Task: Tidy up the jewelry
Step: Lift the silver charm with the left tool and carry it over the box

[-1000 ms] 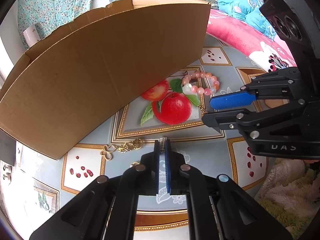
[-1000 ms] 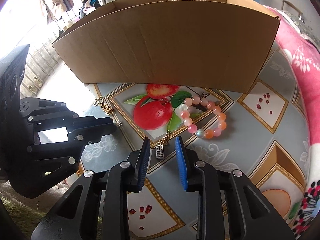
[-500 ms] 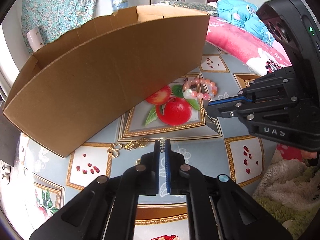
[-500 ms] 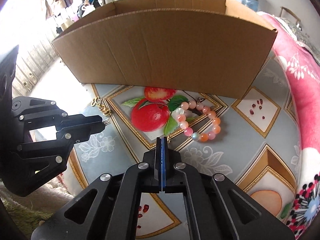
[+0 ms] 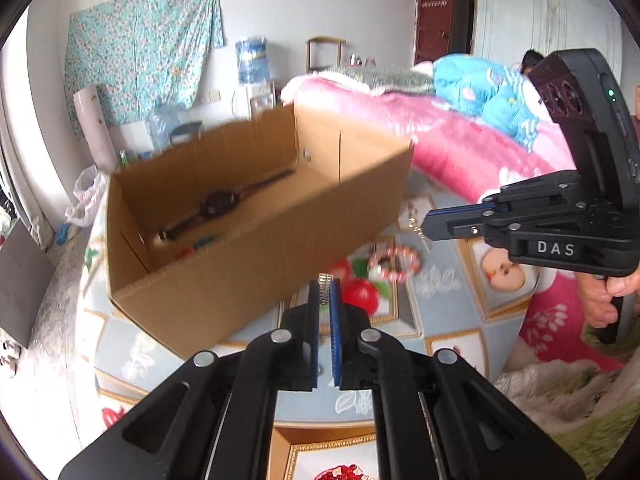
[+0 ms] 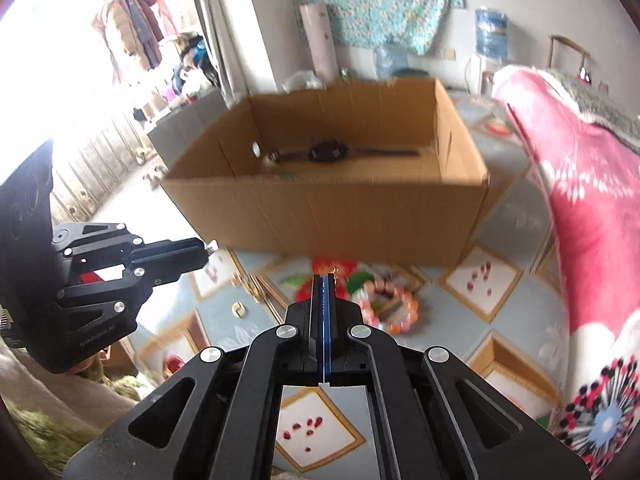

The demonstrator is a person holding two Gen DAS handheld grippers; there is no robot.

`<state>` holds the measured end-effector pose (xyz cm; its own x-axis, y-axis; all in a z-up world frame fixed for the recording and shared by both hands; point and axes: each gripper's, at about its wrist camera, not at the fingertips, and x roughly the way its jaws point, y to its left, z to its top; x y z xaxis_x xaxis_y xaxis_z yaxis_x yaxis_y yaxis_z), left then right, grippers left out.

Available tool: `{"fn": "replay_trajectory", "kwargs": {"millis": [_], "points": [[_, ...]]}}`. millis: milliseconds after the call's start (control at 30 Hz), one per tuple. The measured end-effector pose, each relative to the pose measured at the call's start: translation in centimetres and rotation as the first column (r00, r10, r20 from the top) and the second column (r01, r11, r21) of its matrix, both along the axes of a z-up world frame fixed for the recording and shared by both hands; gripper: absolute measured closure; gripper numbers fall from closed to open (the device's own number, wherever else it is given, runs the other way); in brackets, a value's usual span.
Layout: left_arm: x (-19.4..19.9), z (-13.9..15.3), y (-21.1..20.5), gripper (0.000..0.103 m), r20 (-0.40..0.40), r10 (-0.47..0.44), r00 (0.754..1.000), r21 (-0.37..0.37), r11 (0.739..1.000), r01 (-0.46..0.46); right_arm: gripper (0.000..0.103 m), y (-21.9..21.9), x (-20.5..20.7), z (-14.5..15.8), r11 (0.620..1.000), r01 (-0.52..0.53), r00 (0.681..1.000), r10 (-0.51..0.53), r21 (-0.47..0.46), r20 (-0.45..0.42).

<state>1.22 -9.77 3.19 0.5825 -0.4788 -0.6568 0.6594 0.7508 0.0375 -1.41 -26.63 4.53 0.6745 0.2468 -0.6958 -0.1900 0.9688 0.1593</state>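
Note:
My left gripper [image 5: 326, 285] is shut on a small silver charm [image 5: 325, 279] that sticks out above its tips. It is held in the air before the cardboard box [image 5: 260, 252]. To its right, my right gripper [image 5: 426, 226] is shut on a gold-chained charm [image 5: 419, 231] that dangles below its tip. In the right wrist view the right gripper [image 6: 323, 280] shows only a gold bit [image 6: 335, 270] at its tip, and the left gripper [image 6: 203, 254] is at the left. A pink bead bracelet [image 6: 386, 306] lies on the patterned table [image 6: 472, 292]. A dark watch [image 6: 328, 152] lies inside the box [image 6: 328, 204].
A bed with a pink blanket [image 6: 580, 184] borders the table on the right. A person's hand [image 5: 604, 296] holds the right gripper's handle. A small white round piece [image 6: 239, 309] lies on the table near blurred gold links [image 6: 250, 285]. A water dispenser [image 5: 251, 60] stands by the far wall.
The right gripper shut on the gold-chained charm and lifted it off the table. Both grippers rose, so the box's inside with the watch now shows.

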Motion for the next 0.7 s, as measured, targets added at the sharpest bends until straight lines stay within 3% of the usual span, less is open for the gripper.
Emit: {"fn": "replay_trajectory", "kwargs": {"millis": [167, 333, 433, 533, 700], "points": [[0.8, 4.4, 0.6, 0.099, 0.092, -0.016, 0.996, -0.068, 0.997, 0.022, 0.103, 0.0, 1.5, 4.8, 0.997, -0.072, 0.987, 0.065, 0.038, 0.144], [5.4, 6.1, -0.2, 0.099, 0.097, 0.006, 0.995, -0.063, 0.998, 0.0, 0.103, -0.3, 6.0, 6.7, 0.988, -0.137, 0.976, 0.123, 0.066, 0.18], [10.3, 5.3, -0.9, 0.099, -0.023, 0.025, 0.999, -0.05, 0.998, -0.027, 0.103, -0.8, 10.1, 5.9, 0.98, -0.163, 0.982, 0.152, 0.111, 0.108], [14.6, 3.7, -1.4, 0.099, -0.157, 0.049, 0.986, -0.033, 0.998, -0.055, 0.103, -1.1, 14.0, 4.3, 0.975, -0.159, 0.987, 0.162, 0.153, -0.007], [19.9, 1.3, -2.3, 0.099, -0.378, 0.066, 0.924, -0.037, 0.996, -0.086, 0.103, -1.5, 19.0, 1.5, 0.982, -0.11, 0.978, 0.134, 0.152, -0.161]]}}
